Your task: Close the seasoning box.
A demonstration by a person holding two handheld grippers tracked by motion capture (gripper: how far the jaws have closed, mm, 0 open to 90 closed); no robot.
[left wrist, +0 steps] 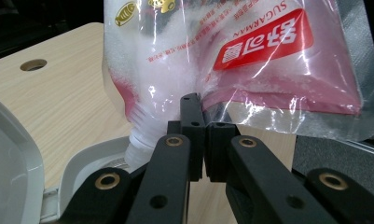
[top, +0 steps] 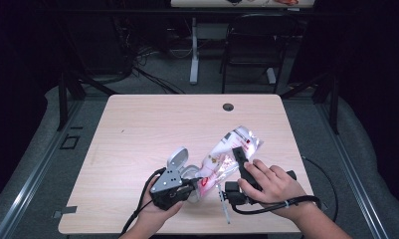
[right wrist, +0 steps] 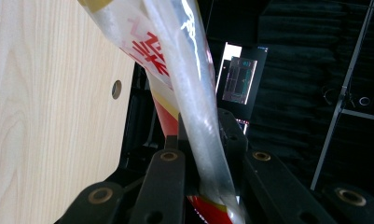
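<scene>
A clear sugar pouch [top: 228, 149] with a red label is held tilted above the table's front, its white screw spout [left wrist: 140, 137] pointing down. My left gripper [top: 196, 186] is shut on the pouch's lower seam beside the spout, seen close in the left gripper view as the left gripper [left wrist: 201, 133] pinching the film of the pouch [left wrist: 250, 51]. My right gripper [top: 238, 155] is shut on the pouch's side edge. In the right gripper view the pouch [right wrist: 175, 51] runs up from between the pads of the right gripper [right wrist: 205, 140]. A white container [left wrist: 82, 163] sits under the spout.
The container's grey lid [top: 177, 158] stands open to the left of the pouch. A thin pale strip [top: 223, 199] lies near the table's front edge [top: 187, 230]. A cable hole [top: 228, 107] is at the table's far side, with a chair [top: 251, 45] beyond it.
</scene>
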